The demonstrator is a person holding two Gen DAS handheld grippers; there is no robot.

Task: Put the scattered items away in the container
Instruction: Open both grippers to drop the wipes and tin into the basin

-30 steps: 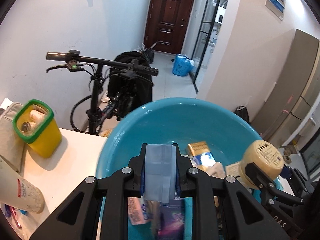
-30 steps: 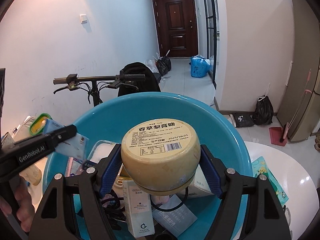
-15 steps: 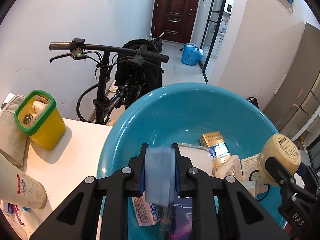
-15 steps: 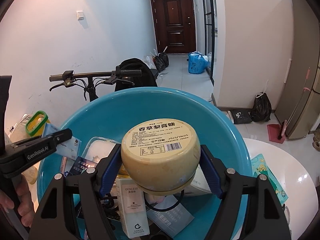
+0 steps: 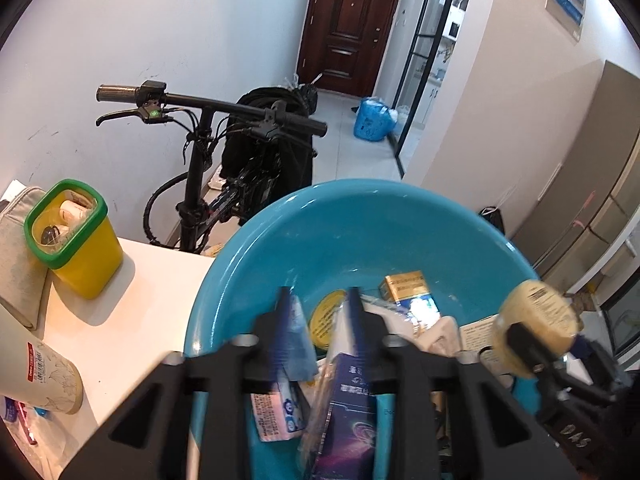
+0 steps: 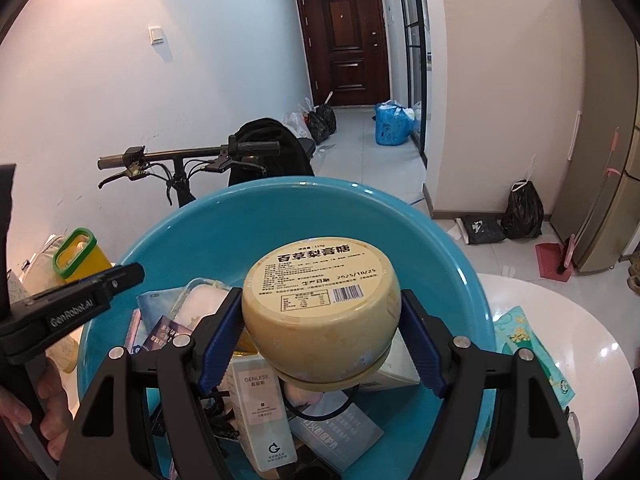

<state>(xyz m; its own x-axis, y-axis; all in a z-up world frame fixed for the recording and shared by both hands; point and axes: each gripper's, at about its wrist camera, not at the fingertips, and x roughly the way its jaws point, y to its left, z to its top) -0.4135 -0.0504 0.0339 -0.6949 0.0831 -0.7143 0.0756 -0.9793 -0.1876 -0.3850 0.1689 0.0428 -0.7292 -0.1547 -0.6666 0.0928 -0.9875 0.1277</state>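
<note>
The blue basin [image 6: 280, 216] sits under both grippers; our left gripper [image 5: 320, 320], jaws just opened, drops its packet [image 5: 298, 344], so we lower the right gripper [image 6: 320, 340], clamping the tub [image 6: 320, 300], before releasing.

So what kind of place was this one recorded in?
Most likely a home, near an apartment's entrance hallway. A dark wooden front door closes the corridor, an electric bike is parked against the wall, and tied rubbish bags wait on the tiled floor. The work happens on a white table.
</note>
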